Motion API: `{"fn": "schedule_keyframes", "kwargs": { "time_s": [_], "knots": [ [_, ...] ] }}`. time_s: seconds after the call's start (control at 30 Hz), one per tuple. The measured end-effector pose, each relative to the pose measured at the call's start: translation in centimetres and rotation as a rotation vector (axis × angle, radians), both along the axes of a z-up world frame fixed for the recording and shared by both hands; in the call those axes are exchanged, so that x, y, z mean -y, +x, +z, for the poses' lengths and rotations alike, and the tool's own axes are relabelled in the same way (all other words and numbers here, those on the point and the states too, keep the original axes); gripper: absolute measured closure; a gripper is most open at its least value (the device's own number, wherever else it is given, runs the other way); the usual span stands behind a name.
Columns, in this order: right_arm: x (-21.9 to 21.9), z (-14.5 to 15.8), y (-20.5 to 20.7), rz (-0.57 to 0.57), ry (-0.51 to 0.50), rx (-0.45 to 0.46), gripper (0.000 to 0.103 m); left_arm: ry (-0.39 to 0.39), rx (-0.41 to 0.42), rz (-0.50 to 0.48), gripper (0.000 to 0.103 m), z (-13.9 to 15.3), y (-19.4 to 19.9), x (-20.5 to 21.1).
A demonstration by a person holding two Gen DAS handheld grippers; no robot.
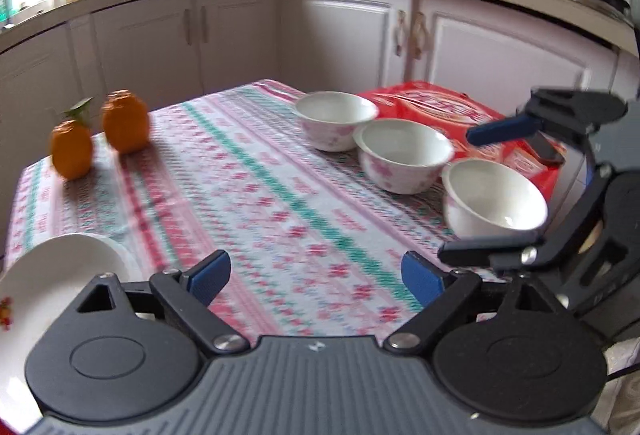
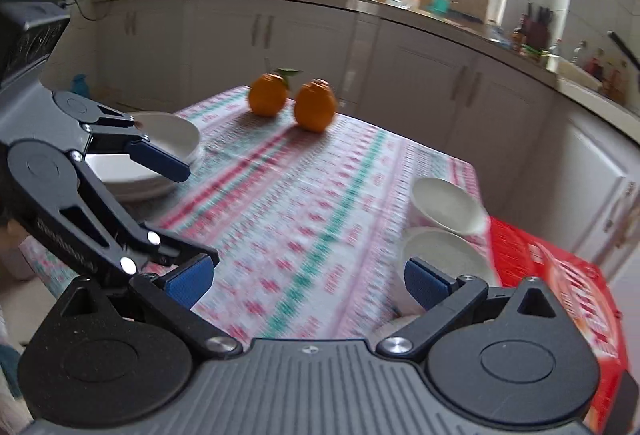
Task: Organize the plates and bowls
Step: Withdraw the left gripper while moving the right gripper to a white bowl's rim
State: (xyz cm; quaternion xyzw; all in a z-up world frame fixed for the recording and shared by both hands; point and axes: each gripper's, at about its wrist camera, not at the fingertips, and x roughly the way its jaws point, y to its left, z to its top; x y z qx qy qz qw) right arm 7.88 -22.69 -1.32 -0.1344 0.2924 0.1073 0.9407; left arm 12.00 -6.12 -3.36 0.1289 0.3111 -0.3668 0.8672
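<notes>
Three white bowls with pink flowers stand in a row on the table's right side: far [image 1: 336,119], middle [image 1: 404,153], near [image 1: 494,199]. Two of them show in the right wrist view [image 2: 446,205] [image 2: 440,255]. A stack of white plates [image 1: 48,275] sits at the near left, also in the right wrist view [image 2: 160,155]. My left gripper [image 1: 316,275] is open and empty above the cloth. My right gripper [image 2: 308,279] is open and empty; in the left wrist view it [image 1: 480,191] straddles the near bowl.
Two oranges [image 1: 100,139] sit at the table's far left corner. A red package [image 1: 448,115] lies behind the bowls at the right edge. Kitchen cabinets [image 1: 240,35] and a counter with pots stand beyond the table.
</notes>
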Motion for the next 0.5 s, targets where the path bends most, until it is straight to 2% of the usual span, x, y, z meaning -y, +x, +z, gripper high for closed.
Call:
{"fn": "schedule_keyframes", "kwargs": {
  "time_s": [0.1, 0.23, 0.5],
  "knots": [
    [2.4, 0.0, -1.5, -0.038, -0.016, -0.006, 0.0, -0.032, -0.023, -0.055, 0.01, -0.3, -0.9, 1.7],
    [5.7, 0.1, -2.6, -0.104, 0.003, -0.01, 0.0, -0.025, -0.012, -0.094, 0.01, -0.8, -2.2, 3.7],
    [10.4, -1.5, -1.7, -0.184, 0.172, -0.088, 0.0, -0.011, 0.004, -0.184, 0.01, -2.7, -4.4, 8.3]
  ]
}}
